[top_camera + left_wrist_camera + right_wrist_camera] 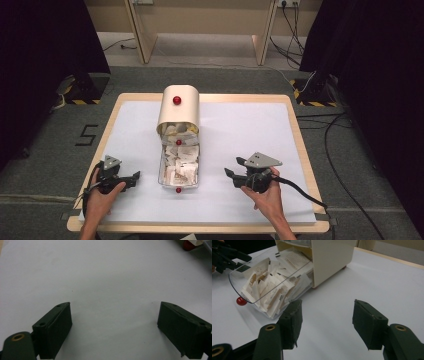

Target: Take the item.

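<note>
The clear plastic drawer of paper sachets [178, 167] juts toward the person from the cream box [178, 109], between the left gripper [131, 179] and right gripper [234, 174], both spread empty.

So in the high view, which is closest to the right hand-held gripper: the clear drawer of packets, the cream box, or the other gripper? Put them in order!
From the right hand-held gripper:
1. Clear drawer of packets, just to its left, in the middle of the table.
2. Cream box, farther back, behind the drawer.
3. Left hand-held gripper, beyond the drawer, at the table's left side.
</note>
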A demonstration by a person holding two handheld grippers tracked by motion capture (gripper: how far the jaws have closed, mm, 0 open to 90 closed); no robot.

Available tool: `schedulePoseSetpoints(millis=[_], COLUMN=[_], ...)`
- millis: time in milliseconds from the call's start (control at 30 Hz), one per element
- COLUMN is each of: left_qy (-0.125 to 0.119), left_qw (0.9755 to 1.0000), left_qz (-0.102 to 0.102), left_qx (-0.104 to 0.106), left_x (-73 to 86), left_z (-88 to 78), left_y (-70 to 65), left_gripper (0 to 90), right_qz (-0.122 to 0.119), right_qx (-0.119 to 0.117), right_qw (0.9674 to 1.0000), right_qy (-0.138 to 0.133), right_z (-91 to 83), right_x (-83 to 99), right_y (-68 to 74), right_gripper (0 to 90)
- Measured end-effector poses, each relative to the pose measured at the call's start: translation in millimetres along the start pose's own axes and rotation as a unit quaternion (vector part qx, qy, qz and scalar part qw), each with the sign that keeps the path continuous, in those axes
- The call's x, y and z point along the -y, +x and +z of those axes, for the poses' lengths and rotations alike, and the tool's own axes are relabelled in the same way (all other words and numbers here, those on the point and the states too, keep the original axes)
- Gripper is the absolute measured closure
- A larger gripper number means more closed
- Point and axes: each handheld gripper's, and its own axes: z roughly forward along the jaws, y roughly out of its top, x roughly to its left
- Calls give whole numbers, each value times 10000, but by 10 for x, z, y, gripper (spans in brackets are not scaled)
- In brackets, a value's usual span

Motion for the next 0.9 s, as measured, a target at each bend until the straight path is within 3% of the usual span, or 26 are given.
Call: schedulePoseSetpoints(millis=[400,500,567,667,800,900], left_qy=[2,1,2,1,2,1], left_qw=[10000,10000,10000,10000,10000,10000], left_qz=[-1,2,0,1,-2,-2], left_qx=[1,-2,-1,-2,2,4], left_x=[0,0,0,0,0,0], left_z=[0,0,0,0,1,1], left_y=[0,0,0,0,1,1], left_gripper=[115,114,114,114,114,114], right_qz=[-94,-242,-167,-292,-355,-449], right_qx=[-463,-498,-665,-702,-968,-1024], right_qw=[9988,9984,9975,9971,9946,9937], right_qy=[-138,-96,-147,-82,-116,-57], right_z=[98,137,157,187,227,274], right_x=[-141,-159,-160,-173,-193,-206], right_y=[235,310,345,398,481,532], right_gripper=[453,465,477,488,517,540])
